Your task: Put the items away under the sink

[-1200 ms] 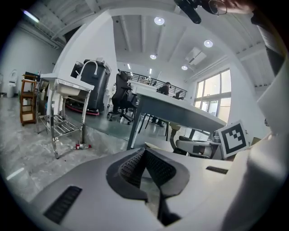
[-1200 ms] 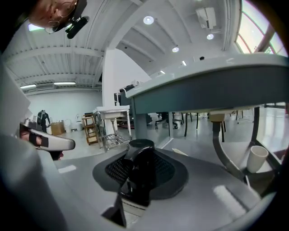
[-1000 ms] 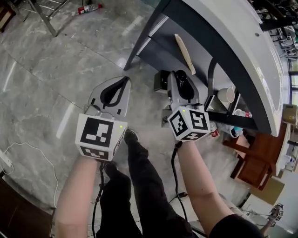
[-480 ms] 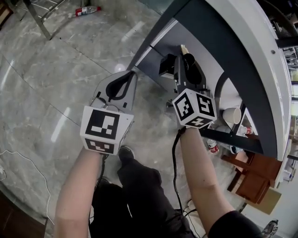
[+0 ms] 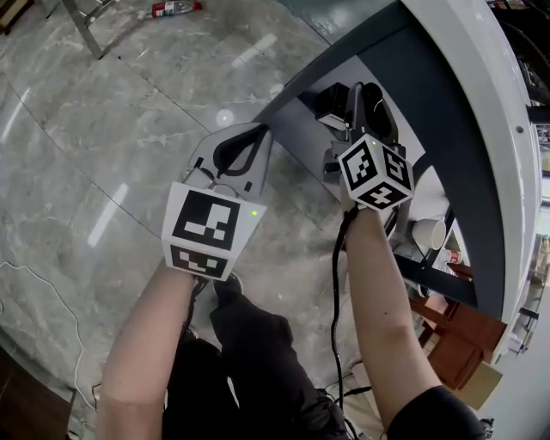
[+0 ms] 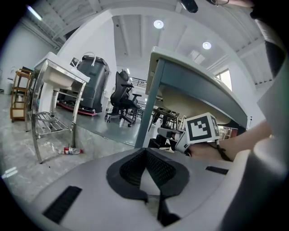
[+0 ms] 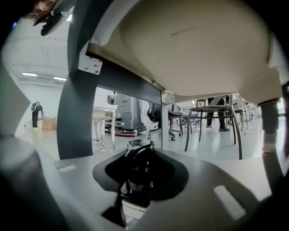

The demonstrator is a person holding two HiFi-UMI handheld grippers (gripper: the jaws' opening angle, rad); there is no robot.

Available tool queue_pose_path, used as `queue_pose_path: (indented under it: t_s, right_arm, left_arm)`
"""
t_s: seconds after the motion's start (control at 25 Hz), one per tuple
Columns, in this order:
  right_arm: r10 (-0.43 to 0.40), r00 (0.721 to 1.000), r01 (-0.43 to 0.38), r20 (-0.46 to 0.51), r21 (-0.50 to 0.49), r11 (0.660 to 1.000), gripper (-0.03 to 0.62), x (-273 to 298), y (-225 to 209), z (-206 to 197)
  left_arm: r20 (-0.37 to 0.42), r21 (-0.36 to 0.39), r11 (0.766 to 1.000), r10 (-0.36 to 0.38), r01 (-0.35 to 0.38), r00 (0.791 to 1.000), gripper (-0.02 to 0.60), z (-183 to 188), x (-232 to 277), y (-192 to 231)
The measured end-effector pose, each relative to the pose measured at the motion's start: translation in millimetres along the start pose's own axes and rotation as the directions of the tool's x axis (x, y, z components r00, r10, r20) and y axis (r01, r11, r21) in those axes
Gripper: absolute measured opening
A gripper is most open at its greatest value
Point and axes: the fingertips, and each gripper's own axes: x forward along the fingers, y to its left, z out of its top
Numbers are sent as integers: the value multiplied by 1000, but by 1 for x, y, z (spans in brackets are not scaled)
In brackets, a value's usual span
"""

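Right claw [image 5: 365, 94] has reached under sink [image 5: 490, 86], level, gripping dark object [image 7: 137, 173].

Container [image 7: 139, 177] in right gripper [image 5: 364, 93] lies under sink [image 5: 491, 112], left gripper [image 5: 256, 131] beside it.

A polished grey marble floor [image 5: 103, 129] spreads out to the left. Far off on it, a clear plastic bottle with a red label [image 5: 174, 9] lies on its side near a steel-legged stand with a wire shelf [image 6: 52, 122], and a thin white cable [image 5: 76, 322] curls across the near left. Farther back stand a bulky dark grey machine [image 6: 92, 83] and, just to its right, a black swivel office chair [image 6: 124, 101]. Brown wooden furniture [image 5: 447, 339] sits at the near right.
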Motion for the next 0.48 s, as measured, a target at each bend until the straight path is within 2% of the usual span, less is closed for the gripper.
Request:
queue_pose_path:
  t_s: [0.12,0.24,0.28,0.36,0.4,0.48]
  right_arm:
    - [-13,1000,13,15,-3,1000,98,14,-9,3]
    - [3,1000,-3,-2,-49,999,100,15,-4,-1]
    - [16,1000,-17,-17,-67,998,147,13,-1,-3]
    - [30,997,-35,-65,-80,996,293,9,1,-9]
    - [25,995,-33,-93,-79,996,314,4,0,-13]
    - [6,990,-18,-144,-80,997,316,-12,-4,-18]
  left_arm:
    - [-13,3,1000,14,-14,1000,9,5,4,4]
    - [-42,-14,999,28,-28,999,9,6,0,5]
    - [-54,-20,999,30,-31,998,9,6,-3,5]
    - [-82,-30,999,35,-38,996,9,7,-11,5]
    - [-96,-35,998,39,-42,995,9,7,-16,3]
    - [-122,-44,997,52,-57,991,9,10,-29,1]
